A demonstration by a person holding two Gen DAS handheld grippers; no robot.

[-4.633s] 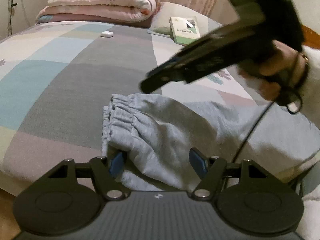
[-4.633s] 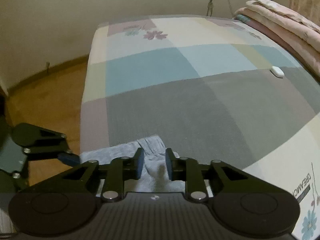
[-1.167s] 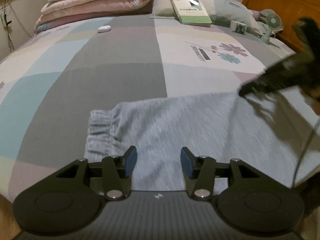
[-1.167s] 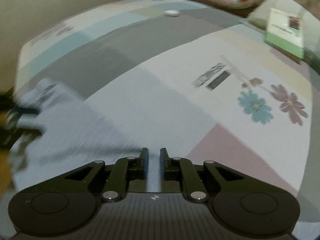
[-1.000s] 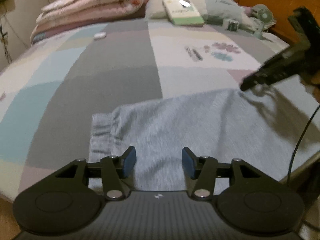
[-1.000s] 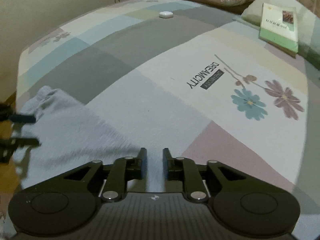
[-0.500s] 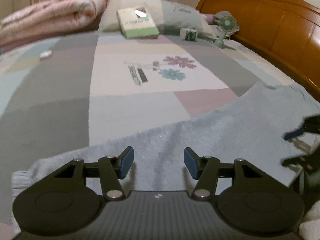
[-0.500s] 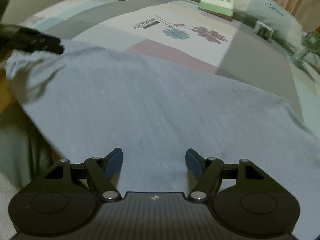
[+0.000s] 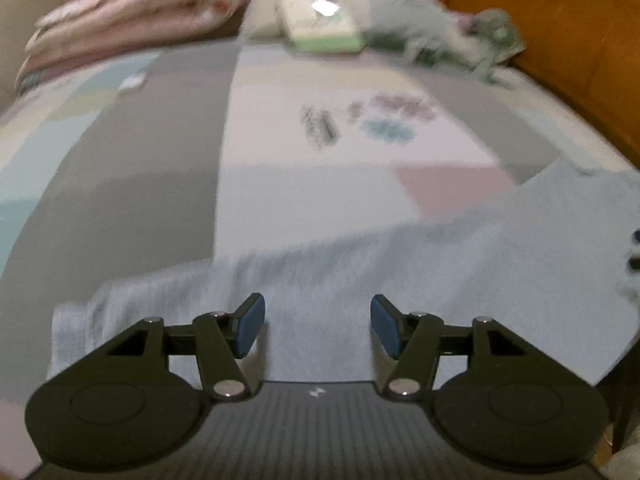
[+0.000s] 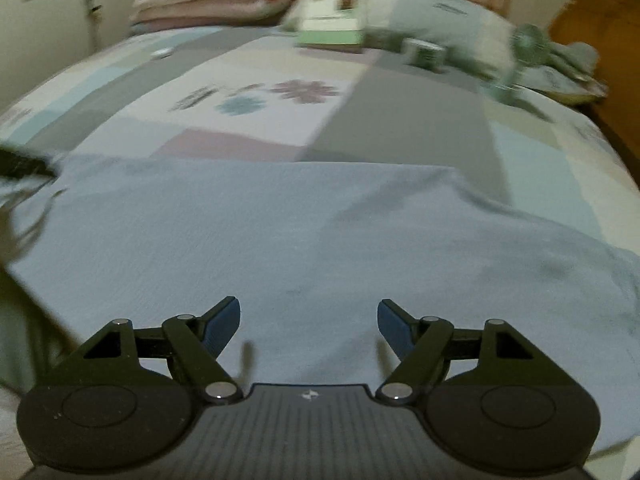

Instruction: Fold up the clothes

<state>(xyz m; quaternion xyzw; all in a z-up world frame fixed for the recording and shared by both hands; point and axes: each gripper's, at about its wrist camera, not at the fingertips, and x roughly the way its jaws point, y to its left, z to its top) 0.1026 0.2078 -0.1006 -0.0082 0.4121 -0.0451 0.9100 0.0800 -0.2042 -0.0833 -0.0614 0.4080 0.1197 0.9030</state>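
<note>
Lying flat along the bed's (image 9: pixel 160 168) near edge, the grey garment (image 10: pixel 280 232) spreads under both tools: left hand-held gripper (image 9: pixel 317 330) opening, nothing between its jaws; right hand-held gripper (image 10: pixel 309 324) wide apart, empty.

Both wrist cams sit low and close over the grey garment (image 9: pixel 400 264), angled down toward the headboard (image 9: pixel 568 40); both share bedspread (image 10: pixel 400 112) and green book (image 10: pixel 332 32).
</note>
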